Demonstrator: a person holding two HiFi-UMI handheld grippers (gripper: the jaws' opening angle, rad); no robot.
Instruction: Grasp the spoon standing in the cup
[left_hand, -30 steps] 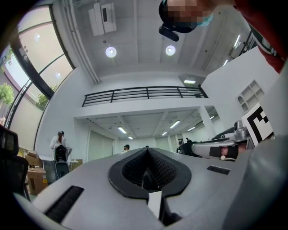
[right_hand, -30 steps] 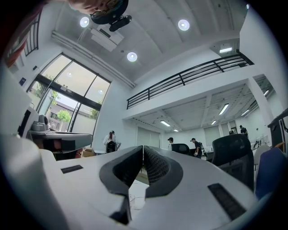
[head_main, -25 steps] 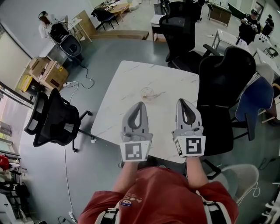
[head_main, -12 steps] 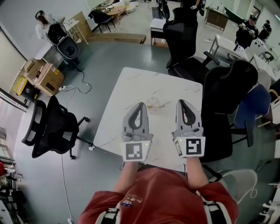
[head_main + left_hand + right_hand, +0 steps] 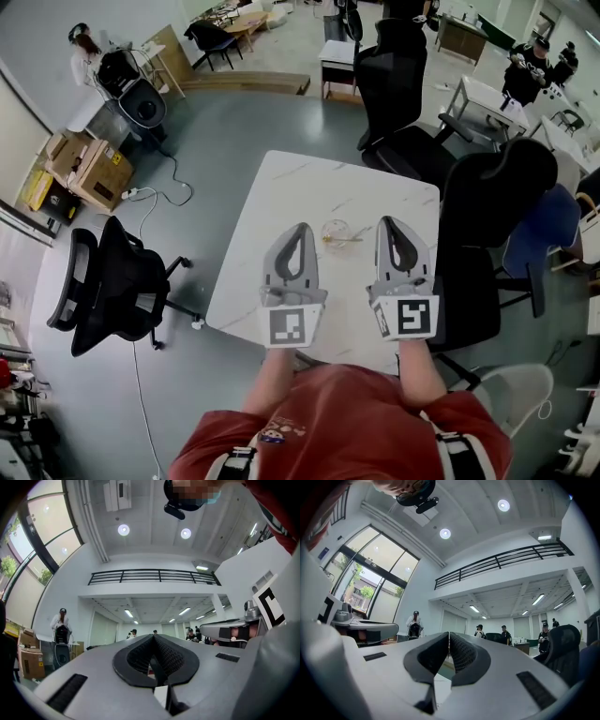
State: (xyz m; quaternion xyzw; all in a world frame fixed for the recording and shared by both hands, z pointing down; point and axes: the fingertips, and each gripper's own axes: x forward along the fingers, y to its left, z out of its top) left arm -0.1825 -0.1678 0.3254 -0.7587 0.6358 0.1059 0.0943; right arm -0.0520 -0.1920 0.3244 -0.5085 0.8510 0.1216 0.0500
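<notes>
White marbled table (image 5: 298, 192), clear round cup (image 5: 335, 231)

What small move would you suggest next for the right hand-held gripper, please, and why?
Probably open its jaws: the right hand-held gripper is shut and empty, apart from the clear glass cup, whose thin golden spoon leans to that side, on the white marble table.
</notes>
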